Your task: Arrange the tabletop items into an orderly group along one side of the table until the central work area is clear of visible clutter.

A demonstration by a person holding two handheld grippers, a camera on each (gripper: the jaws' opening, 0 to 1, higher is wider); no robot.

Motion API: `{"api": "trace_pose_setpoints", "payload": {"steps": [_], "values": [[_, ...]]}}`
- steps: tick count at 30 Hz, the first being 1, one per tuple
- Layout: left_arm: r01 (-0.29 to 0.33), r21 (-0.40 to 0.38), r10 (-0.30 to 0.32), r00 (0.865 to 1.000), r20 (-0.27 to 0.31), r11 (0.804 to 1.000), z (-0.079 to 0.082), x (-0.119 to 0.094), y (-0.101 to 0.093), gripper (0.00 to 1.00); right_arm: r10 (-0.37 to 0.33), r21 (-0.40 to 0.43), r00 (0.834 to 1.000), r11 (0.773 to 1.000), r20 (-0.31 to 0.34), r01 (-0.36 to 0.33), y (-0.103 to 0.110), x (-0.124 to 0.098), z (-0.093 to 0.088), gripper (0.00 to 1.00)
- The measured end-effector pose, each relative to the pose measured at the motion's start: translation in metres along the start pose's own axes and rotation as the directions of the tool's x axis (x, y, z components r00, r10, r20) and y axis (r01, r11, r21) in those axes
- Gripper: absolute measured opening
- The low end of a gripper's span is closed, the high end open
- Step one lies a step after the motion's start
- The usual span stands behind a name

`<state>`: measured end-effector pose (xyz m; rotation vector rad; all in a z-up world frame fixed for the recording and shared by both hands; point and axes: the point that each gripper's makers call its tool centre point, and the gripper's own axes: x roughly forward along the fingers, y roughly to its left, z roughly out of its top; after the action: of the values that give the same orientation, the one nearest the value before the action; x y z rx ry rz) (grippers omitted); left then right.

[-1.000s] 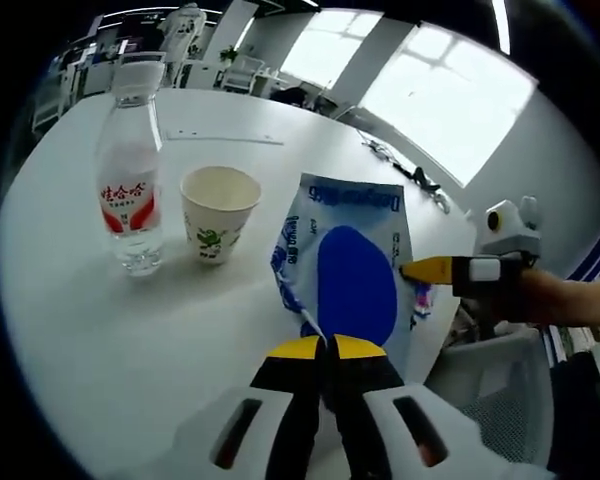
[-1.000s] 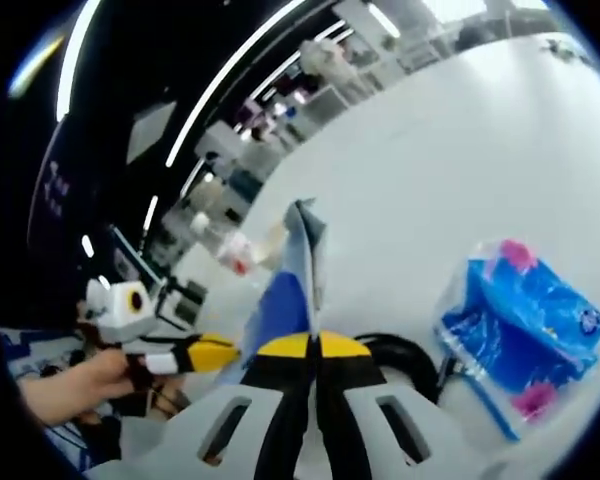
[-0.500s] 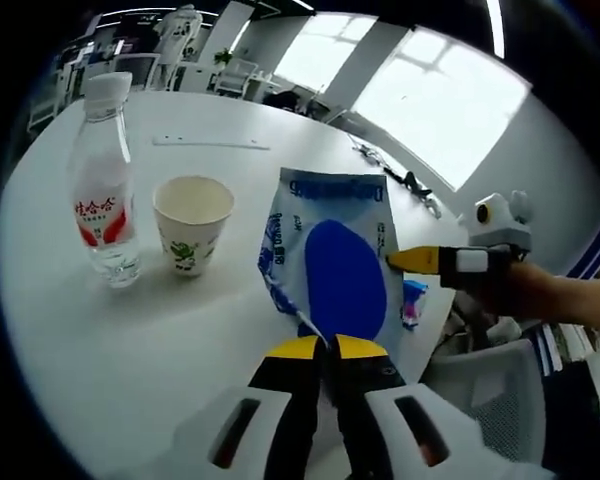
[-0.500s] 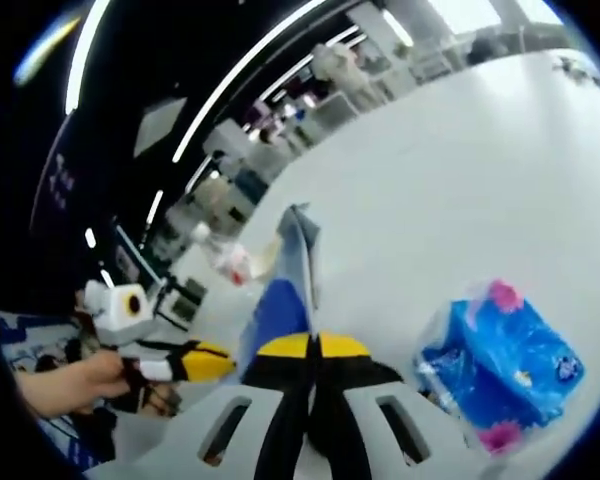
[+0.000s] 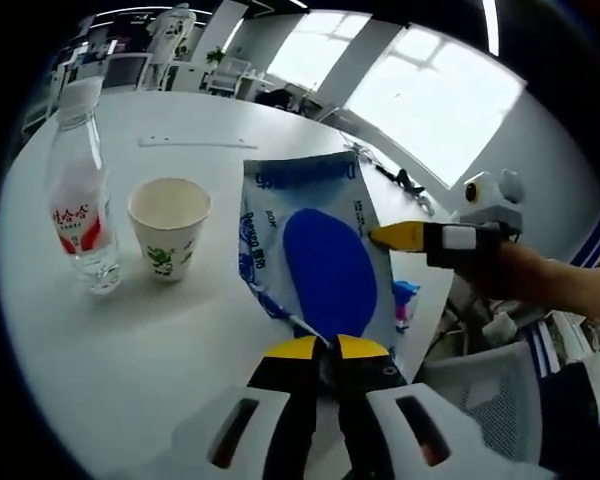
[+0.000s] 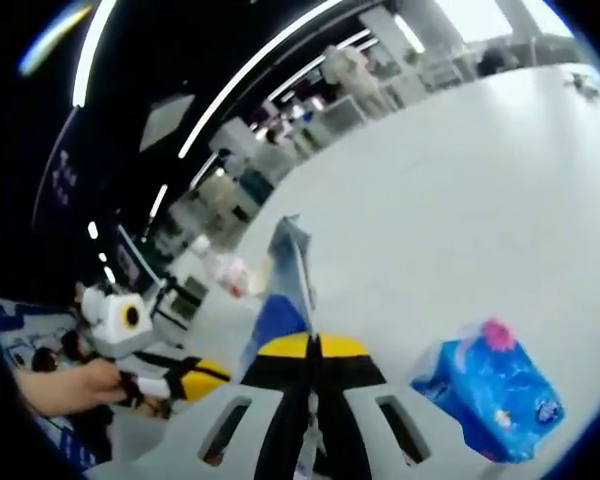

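Observation:
A flat blue-and-white plastic bag [image 5: 315, 250] hangs above the white table [image 5: 130, 340], held at two edges. My left gripper [image 5: 320, 346] is shut on its near edge. My right gripper [image 5: 388, 236] comes in from the right, a hand behind it, and is shut on the bag's right edge. In the right gripper view the bag [image 6: 285, 285] stands edge-on above my right gripper [image 6: 315, 346], with my left gripper [image 6: 212, 370] at the lower left. A clear water bottle [image 5: 75, 200] with a red label and a paper cup [image 5: 168, 225] stand left of the bag.
A blue tissue pack [image 6: 490, 400] lies on the table [image 6: 460, 200] to the right of the bag; a corner of this pack [image 5: 405, 300] peeks out under the bag. A thin strip [image 5: 195, 143] lies far back. Office chairs and desks surround the table.
Both views have shifted with the hands. The bag, still held by both grippers, sits higher over the table. The tissue pack looks lower and smaller in the right gripper view. Bottle and cup stand unmoved.

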<state>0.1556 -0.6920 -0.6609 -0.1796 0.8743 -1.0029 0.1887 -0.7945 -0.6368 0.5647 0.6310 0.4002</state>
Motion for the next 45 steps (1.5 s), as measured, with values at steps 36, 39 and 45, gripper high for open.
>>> {"api": "trace_pose_setpoints", "payload": {"steps": [36, 39, 45], "values": [[0.036, -0.055, -0.033, 0.998, 0.046, 0.998, 0.016, 0.035, -0.035, 0.05, -0.007, -0.233, 0.999, 0.973, -0.049, -0.005, -0.014, 0.008, 0.048, 0.0], [0.041, -0.041, -0.04, 0.998, 0.042, 0.998, 0.017, 0.04, -0.04, 0.05, -0.003, -0.266, 0.998, 0.964, -0.059, -0.013, -0.014, 0.009, 0.051, 0.0], [0.049, -0.038, -0.048, 0.998, 0.043, 0.998, 0.019, 0.047, -0.047, 0.05, -0.009, -0.318, 0.997, 0.948, -0.072, -0.015, -0.015, 0.01, 0.057, 0.0]]}}
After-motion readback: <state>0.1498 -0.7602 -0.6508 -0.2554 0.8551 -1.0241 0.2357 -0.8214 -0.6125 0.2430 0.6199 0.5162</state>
